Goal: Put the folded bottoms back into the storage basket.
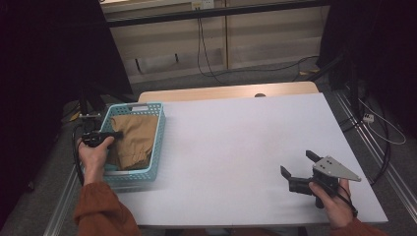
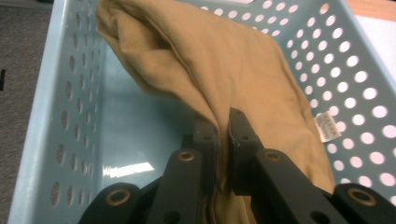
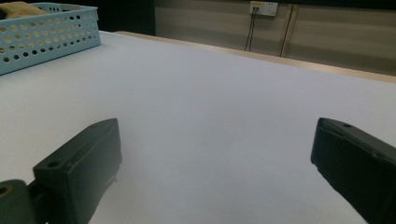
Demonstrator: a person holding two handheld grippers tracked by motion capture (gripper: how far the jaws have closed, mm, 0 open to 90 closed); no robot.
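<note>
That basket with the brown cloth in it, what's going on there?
A person is working at a white table with a gripper in each hand. The left gripper reaches into the blue basket at the table's left edge, and its jaws are shut on a fold of the tan cloth, which lies bunched inside the basket. The right gripper is over the bare table on the right, jaws wide open, holding nothing.
</note>
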